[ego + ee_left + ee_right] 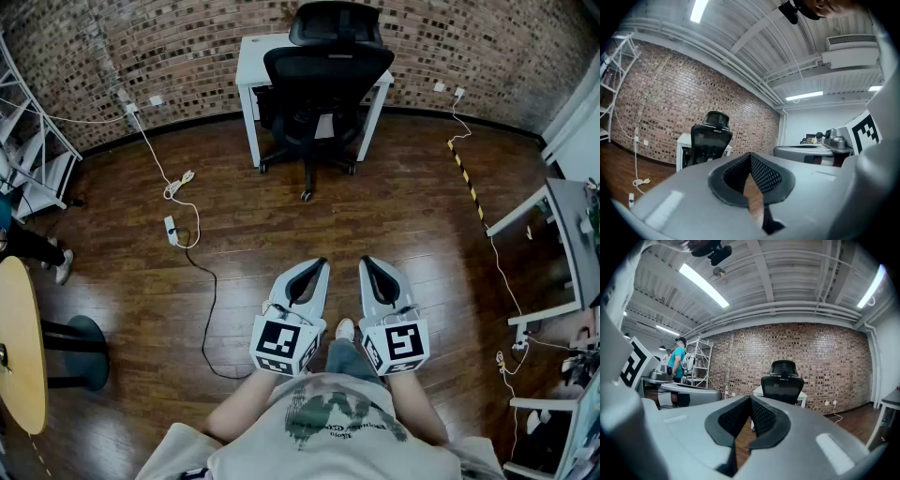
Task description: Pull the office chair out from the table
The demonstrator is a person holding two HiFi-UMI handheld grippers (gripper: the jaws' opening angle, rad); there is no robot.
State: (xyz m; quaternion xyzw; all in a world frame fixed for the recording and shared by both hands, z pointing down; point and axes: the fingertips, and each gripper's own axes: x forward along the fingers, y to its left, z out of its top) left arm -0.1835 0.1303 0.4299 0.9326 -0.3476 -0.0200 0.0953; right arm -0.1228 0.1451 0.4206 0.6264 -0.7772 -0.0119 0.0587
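A: Claws first, quick.

B: The left gripper (321,264) and the right gripper (367,262) are hanging level, side by side, in front of the person. Both pairs of jaws are pressing together with nothing sitting between them.

A: And the chair?

B: The black office chair (326,70) is standing at the far brick wall (169,47), well apart from both grippers. Its seat is sitting pushed in under the white table (249,52), its backrest is facing the person, and its wheeled base is resting on the wooden floor (281,216).

A: Any containers?

B: Only a white shelving rack (33,155) is showing, at the left edge. Whatever is lying on its shelves is too small to tell.

A: What is the head view giving that the others are not?

B: The floor clutter. A white power strip (172,228) is lying left of centre, with a black cable (208,309) running from it toward the person. A yellow-and-black strip (466,178) is running along the floor on the right. A round wooden table (21,347) is poking in at the left and a grey desk (572,234) at the right.

A: And the gripper views?

B: They are showing the ceiling. The right gripper view is catching a strip light (703,285) and a person in a teal shirt (676,363) standing beside the rack. The left gripper view is catching a wall air conditioner (848,43).
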